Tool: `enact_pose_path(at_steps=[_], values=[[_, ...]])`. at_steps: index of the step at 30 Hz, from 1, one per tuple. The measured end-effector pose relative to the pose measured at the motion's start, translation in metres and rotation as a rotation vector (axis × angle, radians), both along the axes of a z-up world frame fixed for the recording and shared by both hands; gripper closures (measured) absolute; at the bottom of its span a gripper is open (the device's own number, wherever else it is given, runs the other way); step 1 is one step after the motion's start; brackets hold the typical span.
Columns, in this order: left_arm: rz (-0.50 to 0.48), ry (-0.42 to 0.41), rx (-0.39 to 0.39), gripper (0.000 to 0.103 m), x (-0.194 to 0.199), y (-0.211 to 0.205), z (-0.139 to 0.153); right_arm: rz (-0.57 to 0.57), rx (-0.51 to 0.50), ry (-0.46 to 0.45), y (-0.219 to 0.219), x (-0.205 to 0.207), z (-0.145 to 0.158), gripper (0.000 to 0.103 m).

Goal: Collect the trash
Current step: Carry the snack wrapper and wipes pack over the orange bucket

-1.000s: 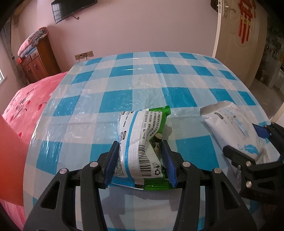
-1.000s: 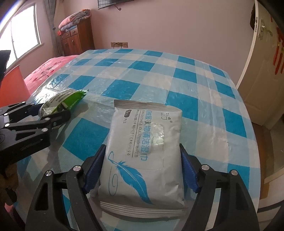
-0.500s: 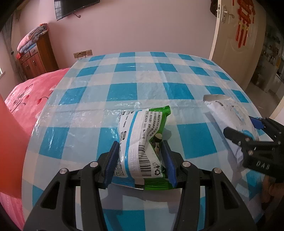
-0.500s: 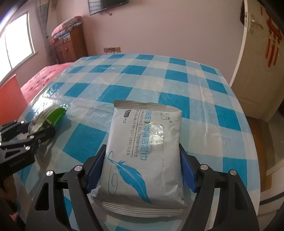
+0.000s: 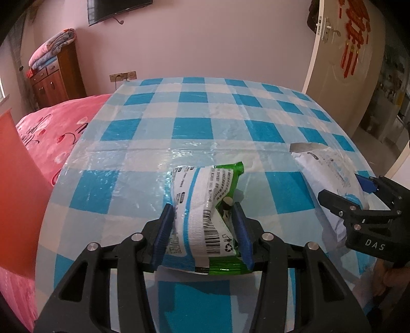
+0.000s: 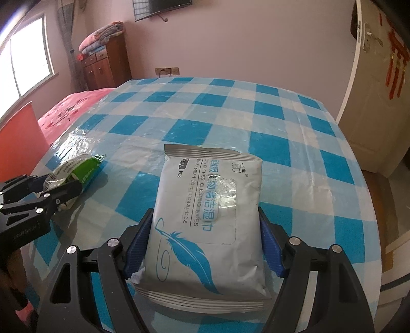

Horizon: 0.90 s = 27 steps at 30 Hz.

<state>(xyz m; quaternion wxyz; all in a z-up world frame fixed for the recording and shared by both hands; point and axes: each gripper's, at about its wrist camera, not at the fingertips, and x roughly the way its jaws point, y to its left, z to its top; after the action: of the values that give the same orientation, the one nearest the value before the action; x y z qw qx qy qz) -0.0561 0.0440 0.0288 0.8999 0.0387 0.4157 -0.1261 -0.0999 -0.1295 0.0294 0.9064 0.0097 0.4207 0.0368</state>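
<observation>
Left wrist view: green-and-white snack wrapper (image 5: 205, 212) pinched between the blue pads (image 5: 164, 235) of the left gripper (image 5: 203, 233), jaws closed onto its crumpled sides; held just above the near part of the blue-checked tablecloth (image 5: 194, 130). Showed a barcode, a recycling mark and dense small print, too fine to read.

Right wrist view: white wet-wipes pack (image 6: 207, 215) clamped across its width by the right gripper (image 6: 205, 246), jaws spread wide but tight against both edges. Carried a blue feather drawing, Chinese characters, "CLOTHES CLEANING WIPES" and "PCS", partly legible. Hung over the table's near right area, well apart from the wrapper.

Printed "DAS" on the right gripper's black body, seen from the left. Beyond the table: pink bedspread (image 5: 51, 128), wooden cabinet (image 6: 105, 64), wall-mounted TV (image 5: 118, 10), door (image 6: 379, 89) with red decoration.
</observation>
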Motion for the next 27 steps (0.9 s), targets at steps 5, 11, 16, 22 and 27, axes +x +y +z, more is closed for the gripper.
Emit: enact_pose_path(at_steps=[5, 11, 16, 22, 27], values=[[0.003, 0.0, -0.013, 0.056, -0.004, 0.008, 0.0, 0.011, -0.001, 0.004, 0.008, -0.002, 0.002, 0.028], [0.003, 0.003, -0.033, 0.056, -0.009, 0.017, 0.0, 0.024, -0.004, 0.004, 0.016, -0.007, 0.006, 0.028], [0.009, 0.012, -0.069, 0.058, -0.012, 0.026, 0.001, 0.04, -0.006, -0.012, 0.023, -0.011, 0.015, 0.028], [0.023, 0.019, -0.105, 0.059, -0.017, 0.037, 0.002, 0.067, 0.004, -0.028, 0.034, -0.016, 0.026, 0.028], [0.034, 0.005, -0.134, 0.06, -0.023, 0.048, 0.008, 0.091, 0.013, -0.034, 0.044, -0.018, 0.033, 0.028]])
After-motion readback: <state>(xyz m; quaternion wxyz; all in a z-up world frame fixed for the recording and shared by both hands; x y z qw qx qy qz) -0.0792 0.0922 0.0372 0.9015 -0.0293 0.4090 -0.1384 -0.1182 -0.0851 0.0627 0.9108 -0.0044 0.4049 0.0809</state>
